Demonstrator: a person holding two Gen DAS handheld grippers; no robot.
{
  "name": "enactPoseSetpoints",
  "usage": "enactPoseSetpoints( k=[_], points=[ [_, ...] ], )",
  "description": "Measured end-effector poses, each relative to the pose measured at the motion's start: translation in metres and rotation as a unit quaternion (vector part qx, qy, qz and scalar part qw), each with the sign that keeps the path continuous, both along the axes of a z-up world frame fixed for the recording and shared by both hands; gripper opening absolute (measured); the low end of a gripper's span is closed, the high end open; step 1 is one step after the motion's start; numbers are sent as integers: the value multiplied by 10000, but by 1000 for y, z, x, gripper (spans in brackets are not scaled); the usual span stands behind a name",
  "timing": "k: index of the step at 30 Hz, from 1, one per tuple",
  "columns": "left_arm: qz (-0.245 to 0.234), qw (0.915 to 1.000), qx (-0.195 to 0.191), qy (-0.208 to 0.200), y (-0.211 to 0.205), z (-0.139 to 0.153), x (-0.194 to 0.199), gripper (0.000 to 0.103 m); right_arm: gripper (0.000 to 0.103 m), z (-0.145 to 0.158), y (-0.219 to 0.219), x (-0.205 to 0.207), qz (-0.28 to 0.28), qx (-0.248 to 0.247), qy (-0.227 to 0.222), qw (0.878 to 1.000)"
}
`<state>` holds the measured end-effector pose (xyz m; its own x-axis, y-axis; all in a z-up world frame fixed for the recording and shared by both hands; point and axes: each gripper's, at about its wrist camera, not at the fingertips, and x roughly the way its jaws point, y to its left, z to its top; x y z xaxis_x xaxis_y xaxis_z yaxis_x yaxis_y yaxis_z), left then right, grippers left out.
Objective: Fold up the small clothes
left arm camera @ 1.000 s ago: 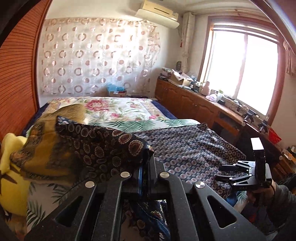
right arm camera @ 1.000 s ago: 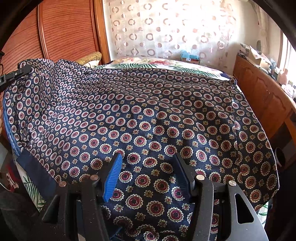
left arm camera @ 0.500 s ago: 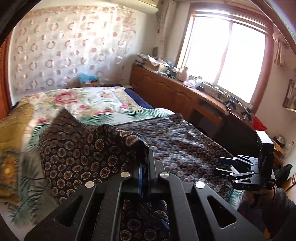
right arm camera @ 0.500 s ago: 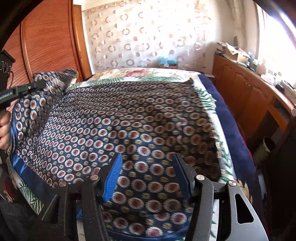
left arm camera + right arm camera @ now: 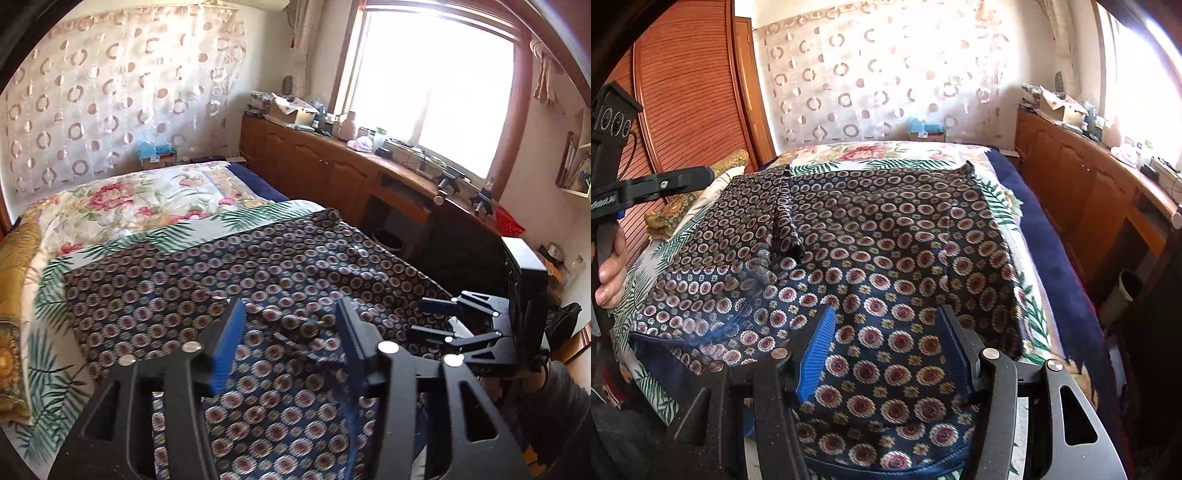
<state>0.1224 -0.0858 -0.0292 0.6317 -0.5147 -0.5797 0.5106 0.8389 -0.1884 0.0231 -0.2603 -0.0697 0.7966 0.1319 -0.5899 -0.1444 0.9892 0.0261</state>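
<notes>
Right hand-held gripper gapes, empty, above the patterned garment.

Rig appearance: two hand-held black grippers, person in grey sleeve.

We note the left gripper has matte black linkage arms with triangular cut-outs, silver round screw heads at the pivots, and ribbed blue pads inside its fingers. We find the right gripper identical; seen from the side, it carries a black box on top. We see a dark grey sleeve at the right wrist.
</notes>
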Motion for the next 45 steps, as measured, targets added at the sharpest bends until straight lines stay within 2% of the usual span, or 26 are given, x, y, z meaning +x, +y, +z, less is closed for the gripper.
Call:
enactPoseSetpoints(
  k=[3,13,22,24,26,36,42,45],
  points=[
    [236,9997,58,-39,16,-1,-2,65,58,4,5,7,96,29,-31,9999],
    [1007,9948,153,-15,78,-19,-6,66,58,19,43,63,730,111,16,9973],
    [1343,9907,207,-12,110,-31,-17,66,58,5,81,125,1249,56,488,9910],
    [1325,9910,209,34,113,-35,-17,71,58,-1,86,136,1277,-28,618,9899],
    [1350,9906,235,36,115,-38,-19,71,58,-6,93,146,1303,-117,722,9888],
    [1475,9888,227,40,126,-42,-22,73,58,-15,114,161,1363,-337,809,9868],
    [1509,9883,222,39,126,-42,-22,74,58,-16,115,152,1392,-417,753,9865],
    [1507,9883,224,46,127,-43,-23,74,44,-16,119,147,1528,-452,713,9846]
  ],
)
